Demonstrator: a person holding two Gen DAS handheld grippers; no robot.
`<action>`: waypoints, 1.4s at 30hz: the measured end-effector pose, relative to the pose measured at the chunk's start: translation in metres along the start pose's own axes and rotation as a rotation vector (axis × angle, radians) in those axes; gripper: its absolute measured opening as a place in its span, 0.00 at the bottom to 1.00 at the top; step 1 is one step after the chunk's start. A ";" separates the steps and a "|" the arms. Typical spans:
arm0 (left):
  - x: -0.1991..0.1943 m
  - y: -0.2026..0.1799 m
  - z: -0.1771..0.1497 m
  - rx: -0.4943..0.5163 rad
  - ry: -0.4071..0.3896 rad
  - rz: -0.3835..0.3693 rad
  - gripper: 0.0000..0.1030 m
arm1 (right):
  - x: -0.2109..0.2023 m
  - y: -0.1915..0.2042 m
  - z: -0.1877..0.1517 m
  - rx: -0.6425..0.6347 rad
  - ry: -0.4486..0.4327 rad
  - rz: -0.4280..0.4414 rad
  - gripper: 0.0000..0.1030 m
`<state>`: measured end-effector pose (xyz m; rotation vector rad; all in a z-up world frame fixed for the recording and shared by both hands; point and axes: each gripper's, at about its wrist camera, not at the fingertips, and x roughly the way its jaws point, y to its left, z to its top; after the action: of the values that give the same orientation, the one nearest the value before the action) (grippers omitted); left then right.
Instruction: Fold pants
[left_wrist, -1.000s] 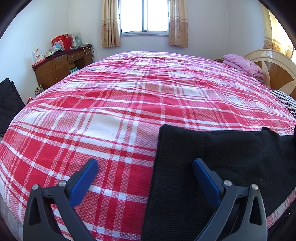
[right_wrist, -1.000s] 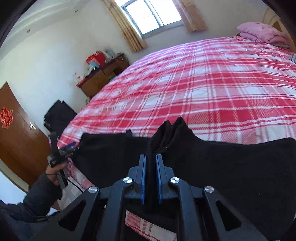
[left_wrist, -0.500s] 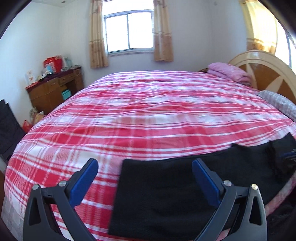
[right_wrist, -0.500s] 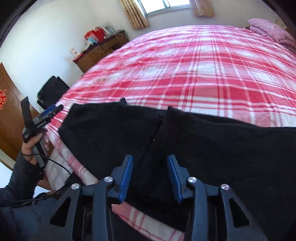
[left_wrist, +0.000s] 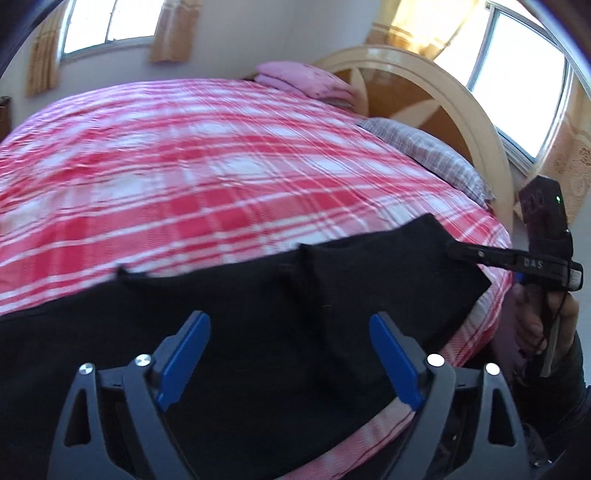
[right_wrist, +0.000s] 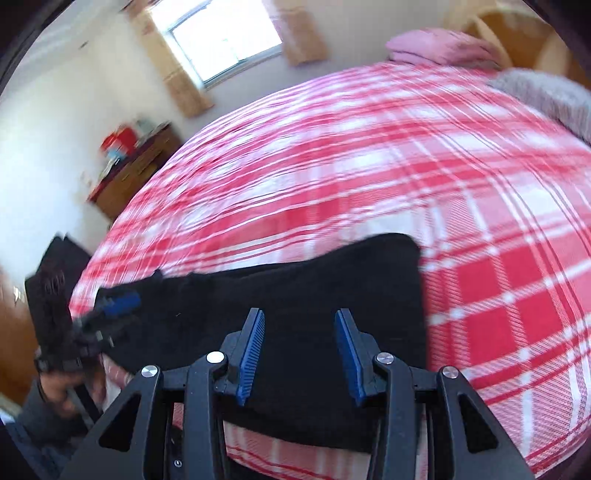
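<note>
The pants (left_wrist: 258, 325) lie along the near edge of the bed (left_wrist: 207, 173), filling the lower half of the left wrist frame and running off its left edge. They look spread flat in a long dark band, with one raised fold line or overlap showing in the centre right of that frame; whether this is a finished fold or only the two legs lying together cannot be told.

The left tool (left_wrist: 290, 360) hangs over the cloth with its jaws wide apart and nothing between them. The right tool (right_wrist: 299, 354) is likewise parted and empty, low centre in its own frame, over the pants' end (right_wrist: 369, 280) near the middle of the bed's edge.

Judged from this, the task is at an early or middle stage: the garment is laid out, neither tool holds it, and the lengthwise folding into a compact stack appears undone.
</note>
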<state>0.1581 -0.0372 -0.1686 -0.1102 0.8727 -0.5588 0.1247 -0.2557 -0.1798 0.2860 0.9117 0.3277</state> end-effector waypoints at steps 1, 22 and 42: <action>0.007 -0.006 0.000 0.005 0.016 -0.002 0.83 | 0.000 -0.004 0.000 0.010 -0.001 0.000 0.41; 0.014 0.007 -0.007 -0.090 0.038 -0.069 0.12 | -0.008 0.008 -0.003 -0.151 0.071 0.067 0.45; -0.003 0.005 -0.013 0.037 -0.007 0.088 0.56 | 0.010 -0.032 0.031 -0.004 0.011 0.035 0.53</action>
<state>0.1486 -0.0300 -0.1765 -0.0403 0.8560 -0.4915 0.1599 -0.2842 -0.1809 0.2970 0.9180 0.3640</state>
